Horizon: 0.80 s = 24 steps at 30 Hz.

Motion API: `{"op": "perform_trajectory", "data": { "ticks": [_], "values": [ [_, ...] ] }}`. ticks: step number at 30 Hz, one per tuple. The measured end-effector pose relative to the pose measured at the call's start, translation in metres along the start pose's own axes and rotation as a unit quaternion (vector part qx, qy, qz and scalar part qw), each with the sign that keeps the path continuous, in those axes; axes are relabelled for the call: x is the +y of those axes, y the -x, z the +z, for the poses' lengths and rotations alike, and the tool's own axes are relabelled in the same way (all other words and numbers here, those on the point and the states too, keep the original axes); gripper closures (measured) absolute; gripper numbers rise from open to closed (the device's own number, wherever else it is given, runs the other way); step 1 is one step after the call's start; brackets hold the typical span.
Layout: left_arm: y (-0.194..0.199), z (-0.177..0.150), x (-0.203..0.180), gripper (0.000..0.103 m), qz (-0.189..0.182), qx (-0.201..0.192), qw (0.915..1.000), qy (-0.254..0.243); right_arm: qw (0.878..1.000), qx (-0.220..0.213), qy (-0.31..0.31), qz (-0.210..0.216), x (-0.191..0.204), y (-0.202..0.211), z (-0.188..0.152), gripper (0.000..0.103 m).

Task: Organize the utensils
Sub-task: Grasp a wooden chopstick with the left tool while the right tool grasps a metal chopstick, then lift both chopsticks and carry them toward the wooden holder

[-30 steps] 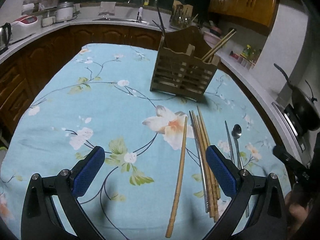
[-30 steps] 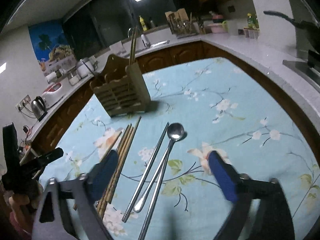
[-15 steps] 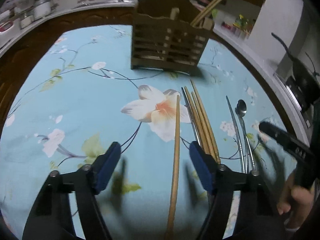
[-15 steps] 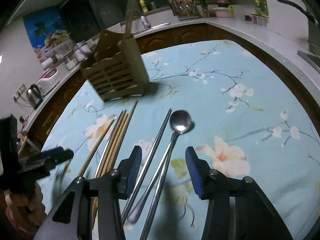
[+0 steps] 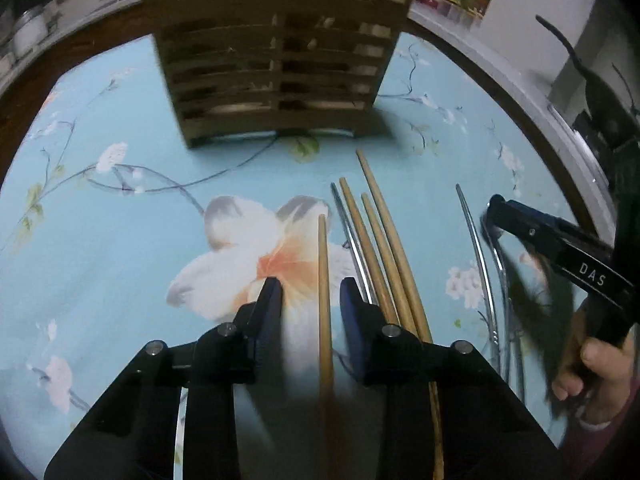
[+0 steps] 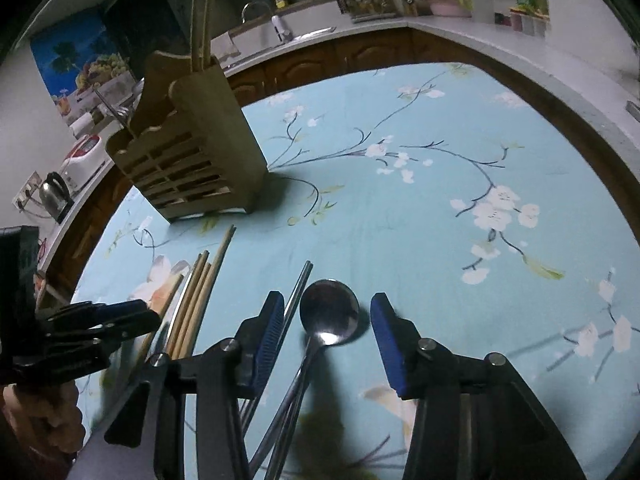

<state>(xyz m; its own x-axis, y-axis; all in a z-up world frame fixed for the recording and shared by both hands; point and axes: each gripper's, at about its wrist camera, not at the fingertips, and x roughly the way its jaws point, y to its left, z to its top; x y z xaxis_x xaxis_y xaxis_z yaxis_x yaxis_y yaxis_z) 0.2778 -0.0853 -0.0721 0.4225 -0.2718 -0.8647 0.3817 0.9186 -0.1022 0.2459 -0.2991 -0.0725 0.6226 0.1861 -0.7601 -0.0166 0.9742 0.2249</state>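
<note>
A slatted wooden utensil holder [image 5: 276, 76] [image 6: 188, 160] stands on the blue floral tablecloth [image 5: 100, 240] [image 6: 440, 240] with a few chopsticks in it. My left gripper [image 5: 311, 300] is low over the cloth, its jaws closing. A single wooden chopstick [image 5: 323, 264] lies between the blue pads [image 5: 270, 308], untouched. Right of it lie several more chopsticks [image 5: 384, 248] [image 6: 196, 300]. My right gripper [image 6: 328, 330] is also closing, with the bowl of a metal spoon [image 6: 329, 312] between its pads and clear of both. A metal chopstick [image 6: 298, 292] runs by its left pad.
A kitchen counter curves round the table, with a kettle [image 6: 56, 196], a sink tap [image 6: 252, 12] and a black pan [image 5: 600, 96]. A person's hand [image 5: 600, 364] holds the right gripper's handle. The cloth right of the spoon bears no objects.
Both grippers came forward and down toward the utensils and their jaws narrowed. The left now straddles the single wooden chopstick, the right straddles the spoon's bowl.
</note>
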Motion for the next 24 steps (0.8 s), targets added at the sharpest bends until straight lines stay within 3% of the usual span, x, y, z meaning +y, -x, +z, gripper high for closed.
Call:
{"op": "perform_trajectory", "data": {
  "ticks": [3,4,5,9,14,24],
  "values": [
    [-0.003,0.001,-0.006,0.077,0.007,-0.007,0.9998,-0.018,1.000,0.012,0.007,-0.002,0.001,-0.010,0.000,0.086],
    [-0.003,0.001,-0.007,0.085,0.011,-0.009,0.9996,-0.022,1.000,0.008,0.009,-0.006,0.001,-0.010,-0.001,0.096],
    [-0.003,0.001,-0.006,0.095,0.014,-0.010,0.9996,-0.024,1.000,0.007,0.007,-0.005,0.000,-0.009,0.000,0.098],
    [-0.001,0.003,0.007,0.097,-0.014,-0.009,0.9998,-0.005,1.000,-0.006,0.001,0.001,-0.002,-0.003,0.000,0.099],
    [0.014,-0.001,0.014,0.098,-0.023,-0.022,0.9995,0.006,0.999,-0.035,-0.002,0.004,0.001,0.017,0.004,0.100],
    [0.094,-0.006,0.034,0.098,-0.061,-0.099,0.9922,0.044,0.993,-0.116,0.029,0.002,0.027,0.079,0.021,0.100]
  ]
}}
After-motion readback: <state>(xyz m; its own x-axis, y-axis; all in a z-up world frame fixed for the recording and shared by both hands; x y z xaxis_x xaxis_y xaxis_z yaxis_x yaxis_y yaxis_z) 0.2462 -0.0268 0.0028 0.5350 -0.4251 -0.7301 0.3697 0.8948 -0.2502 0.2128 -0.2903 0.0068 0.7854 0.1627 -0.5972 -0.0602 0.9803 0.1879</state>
